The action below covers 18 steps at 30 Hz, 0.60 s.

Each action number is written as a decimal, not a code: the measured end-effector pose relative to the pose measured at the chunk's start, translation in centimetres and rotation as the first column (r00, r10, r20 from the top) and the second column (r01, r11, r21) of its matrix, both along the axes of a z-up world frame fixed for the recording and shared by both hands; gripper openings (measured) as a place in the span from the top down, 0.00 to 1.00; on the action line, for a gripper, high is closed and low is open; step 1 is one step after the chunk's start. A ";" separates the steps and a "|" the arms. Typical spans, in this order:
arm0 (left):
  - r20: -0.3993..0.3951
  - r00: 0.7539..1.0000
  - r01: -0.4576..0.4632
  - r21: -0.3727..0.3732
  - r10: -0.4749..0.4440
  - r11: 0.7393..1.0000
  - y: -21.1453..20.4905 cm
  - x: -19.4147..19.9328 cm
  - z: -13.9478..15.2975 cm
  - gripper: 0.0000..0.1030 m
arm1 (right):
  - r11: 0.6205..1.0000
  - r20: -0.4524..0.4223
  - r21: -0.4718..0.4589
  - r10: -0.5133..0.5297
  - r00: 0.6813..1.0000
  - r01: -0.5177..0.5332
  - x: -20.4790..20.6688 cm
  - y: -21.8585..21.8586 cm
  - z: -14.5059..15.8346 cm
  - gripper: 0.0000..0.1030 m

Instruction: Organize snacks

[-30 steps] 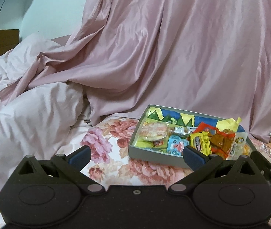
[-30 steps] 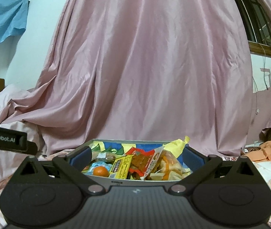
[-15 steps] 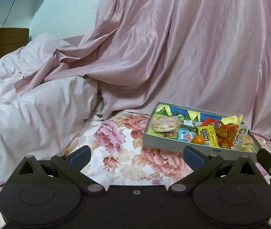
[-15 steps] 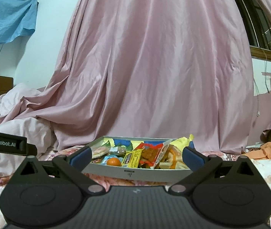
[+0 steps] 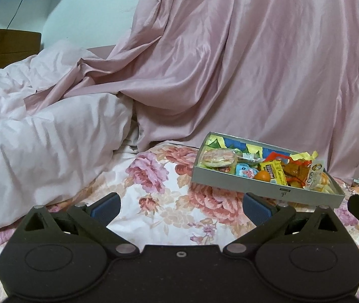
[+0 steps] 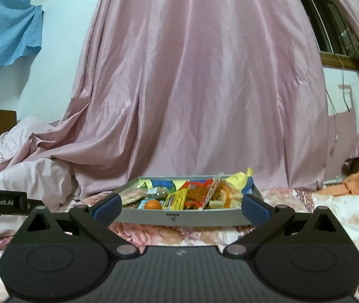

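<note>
Both hand-held grippers have drawn back from the snack box (image 6: pixel 187 217) over the last second: we see the right gripper (image 6: pixel 180 208) with its jaws wide apart and empty, the box now sitting whole between and beyond its fingertips where a moment ago it crowded them. Our left gripper (image 5: pixel 180 208) is likewise spread open on nothing, and the box lies ahead and off to its right, clear of the fingertips. Inside the box the snacks are piled together: a small orange (image 5: pixel 262 176), a yellow packet (image 5: pixel 272 171), a round wrapped biscuit (image 5: pixel 216 157) at the far left end. We judge that retreating with open jaws and a full box means the sorting is at or near its end. Around the box lies the floral bedsheet (image 5: pixel 154 202), then the pale duvet (image 5: pixel 40 136) to the left and the pink curtain (image 6: pixel 199 88) behind.
</note>
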<state>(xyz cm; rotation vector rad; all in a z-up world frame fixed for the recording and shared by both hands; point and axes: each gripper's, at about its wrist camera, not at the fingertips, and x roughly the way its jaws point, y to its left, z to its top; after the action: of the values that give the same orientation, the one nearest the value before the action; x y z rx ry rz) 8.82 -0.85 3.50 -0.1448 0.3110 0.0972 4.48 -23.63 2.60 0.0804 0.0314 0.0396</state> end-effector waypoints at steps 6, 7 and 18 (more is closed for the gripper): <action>0.023 0.999 0.048 -0.007 -0.048 0.999 0.9 -1.4 -1.1 0.01 | 0.997 -0.041 0.070 0.041 0.998 -0.038 -0.8 -0.4 -0.3 0.00; 0.025 0.998 0.051 -0.012 -0.050 0.999 1.0 -1.6 -1.3 0.01 | 0.997 -0.038 0.064 0.038 0.999 -0.035 -1.0 -0.2 -0.3 0.00; 0.060 0.996 0.073 -0.033 -0.070 0.997 2.4 -3.3 -1.3 0.01 | 1.000 -0.056 0.013 0.020 0.998 -0.020 -2.5 1.5 -0.4 0.00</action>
<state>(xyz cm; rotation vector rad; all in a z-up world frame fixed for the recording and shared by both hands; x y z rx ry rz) 5.52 1.57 2.18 -0.1709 0.2595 0.0165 1.94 -22.13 2.22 0.0941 0.0882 0.0576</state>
